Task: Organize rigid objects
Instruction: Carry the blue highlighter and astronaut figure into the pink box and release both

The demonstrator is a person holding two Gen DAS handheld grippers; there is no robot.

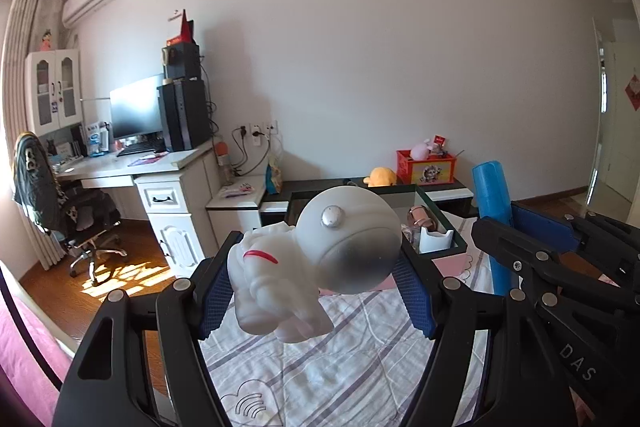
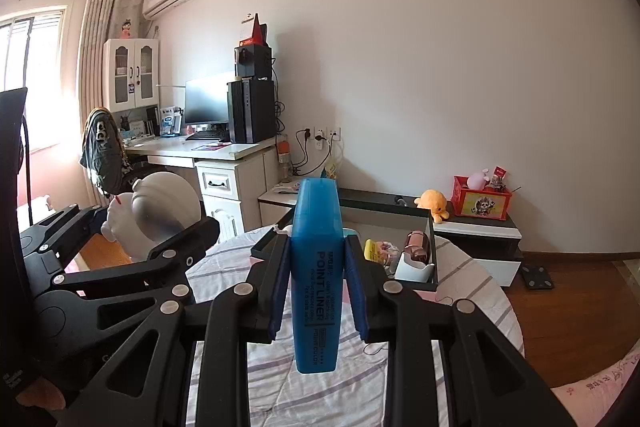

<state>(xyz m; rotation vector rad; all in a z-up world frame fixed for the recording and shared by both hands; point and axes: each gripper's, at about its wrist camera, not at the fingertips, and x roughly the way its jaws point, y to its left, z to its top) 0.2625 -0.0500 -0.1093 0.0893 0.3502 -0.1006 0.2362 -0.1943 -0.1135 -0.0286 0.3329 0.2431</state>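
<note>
A white astronaut figurine (image 1: 320,259) with a big round helmet hangs above the bed, and my left gripper (image 1: 316,267) is shut on its body and helmet. The same figurine (image 2: 160,211) shows at the left of the right wrist view. A blue highlighter pen (image 2: 316,279) marked POINT LINER stands upright with my right gripper (image 2: 316,247) shut on it; the pen (image 1: 490,195) also shows at the right of the left wrist view. Just beyond both grippers sits an open dark box (image 2: 384,211) on the bed, holding a rose-gold cylinder (image 2: 418,247), a white holder (image 2: 414,269) and a yellow item (image 2: 372,251).
The bed wears a white sheet with lilac stripes (image 2: 320,395). Behind the box runs a low black-and-white cabinet (image 2: 476,231) with a yellow plush (image 2: 432,203) and a red crate (image 2: 480,203). A desk with monitor and computer tower (image 2: 248,111) stands at the left.
</note>
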